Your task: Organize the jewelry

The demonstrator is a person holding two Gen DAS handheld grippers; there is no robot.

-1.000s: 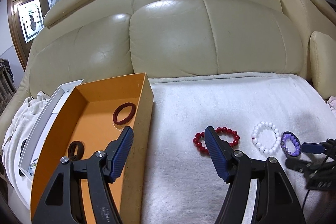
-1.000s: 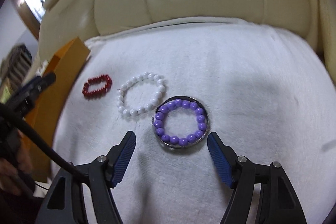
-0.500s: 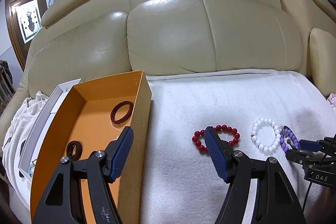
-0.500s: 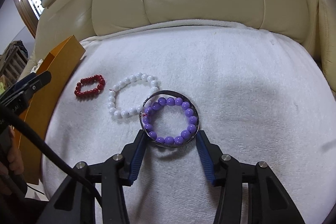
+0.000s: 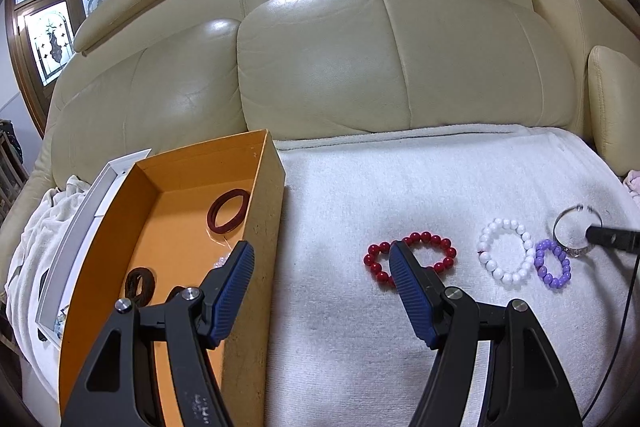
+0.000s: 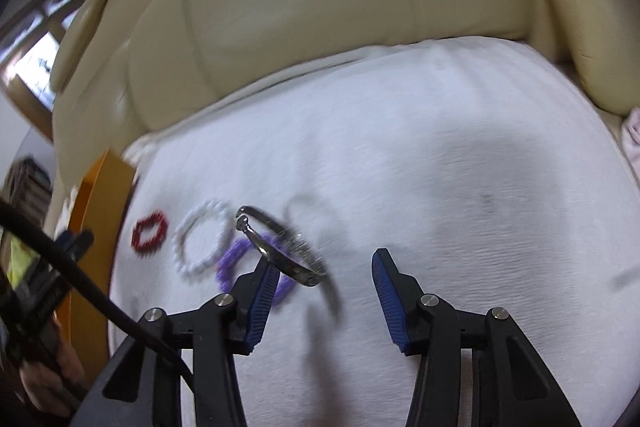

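A red bead bracelet, a white bead bracelet and a purple bead bracelet lie in a row on the white towel. My left gripper is open and empty, with one finger over the orange box and one at the red bracelet. In the right wrist view my right gripper is open; a silver bangle is raised off the towel, tilted, hooked over its left finger. The bangle also shows in the left wrist view.
The orange box holds a dark red bangle and a dark brown ring. A white lid lies left of the box. The cream sofa back rises behind the towel. A black cable crosses the right wrist view.
The right gripper closed around the silver bangle, then opened and rose, lifting the bangle off the towel and away from the purple bracelet. The left gripper has barely moved.
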